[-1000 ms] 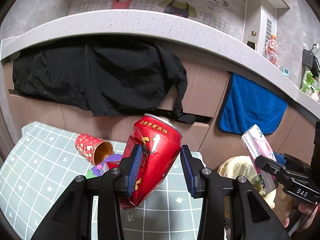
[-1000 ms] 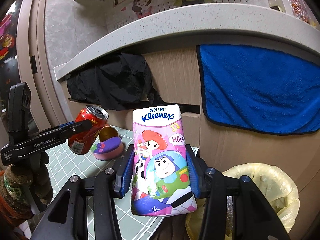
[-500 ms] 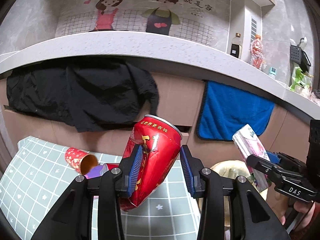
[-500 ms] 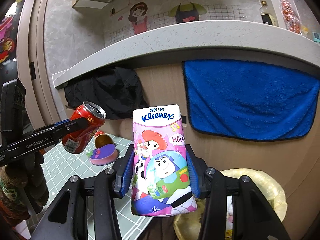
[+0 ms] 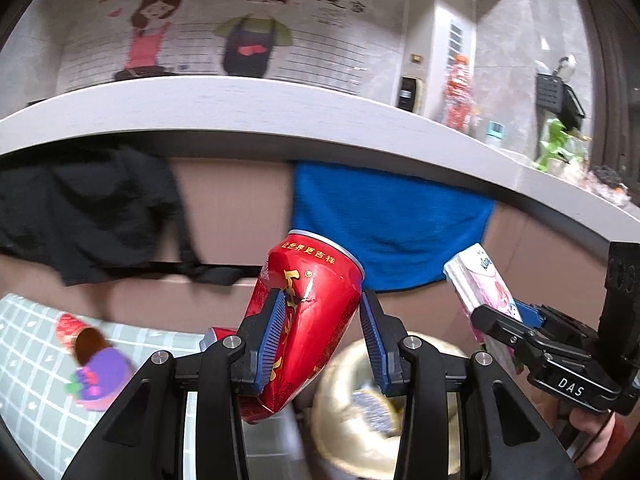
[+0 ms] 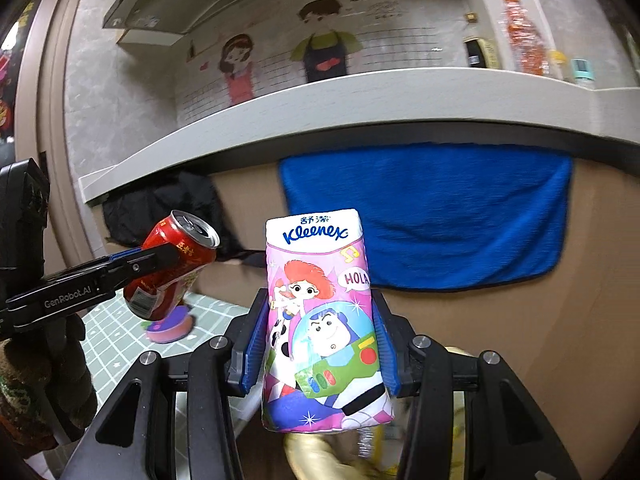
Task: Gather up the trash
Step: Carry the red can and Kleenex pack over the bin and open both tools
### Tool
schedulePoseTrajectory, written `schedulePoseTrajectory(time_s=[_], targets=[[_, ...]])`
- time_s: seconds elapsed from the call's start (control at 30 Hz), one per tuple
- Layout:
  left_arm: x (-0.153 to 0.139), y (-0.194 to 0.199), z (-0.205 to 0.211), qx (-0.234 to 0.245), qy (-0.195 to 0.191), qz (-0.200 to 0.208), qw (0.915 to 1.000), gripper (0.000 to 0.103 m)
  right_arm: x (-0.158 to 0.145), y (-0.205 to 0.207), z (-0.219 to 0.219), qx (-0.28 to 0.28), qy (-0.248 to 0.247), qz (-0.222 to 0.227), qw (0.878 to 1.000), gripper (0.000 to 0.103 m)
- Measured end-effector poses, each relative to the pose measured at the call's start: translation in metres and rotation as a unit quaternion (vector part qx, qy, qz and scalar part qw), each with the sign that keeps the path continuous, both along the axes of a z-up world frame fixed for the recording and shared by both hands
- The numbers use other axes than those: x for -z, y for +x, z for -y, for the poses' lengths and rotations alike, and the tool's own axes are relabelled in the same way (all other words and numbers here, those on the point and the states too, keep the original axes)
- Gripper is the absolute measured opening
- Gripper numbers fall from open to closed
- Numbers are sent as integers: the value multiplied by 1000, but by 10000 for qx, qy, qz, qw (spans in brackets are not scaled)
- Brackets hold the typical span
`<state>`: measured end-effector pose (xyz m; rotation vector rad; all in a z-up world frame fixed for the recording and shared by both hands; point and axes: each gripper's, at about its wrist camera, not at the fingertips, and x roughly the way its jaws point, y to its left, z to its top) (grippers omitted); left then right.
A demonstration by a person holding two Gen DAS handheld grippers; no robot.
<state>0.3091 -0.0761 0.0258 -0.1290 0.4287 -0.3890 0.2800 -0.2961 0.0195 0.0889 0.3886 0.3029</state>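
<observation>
While my left gripper point(image 5: 322, 334) clamps the dented red can point(image 5: 306, 320) at frame centre and my right gripper point(image 6: 320, 350) pinches the tissue pack point(image 6: 324, 320), both hover near the yellow-lined bin point(image 5: 360, 412), lower right; releasing early could miss its rim.

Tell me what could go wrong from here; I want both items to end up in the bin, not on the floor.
1. The can sits tilted and dented in the left gripper; it may slip out early or drip.
2. The tissue pack is soft; the right gripper could let it sag or drop short of the bin.
3. Both grippers are close together over the bin's small opening, so they could collide.
</observation>
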Motion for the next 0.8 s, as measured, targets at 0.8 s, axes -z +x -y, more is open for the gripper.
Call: schedulePoseTrajectory(time_s=[0.8], targets=[[65,29,92,762,-16,-932,9927,40,36,5,83,567,206,-494,9970,44]])
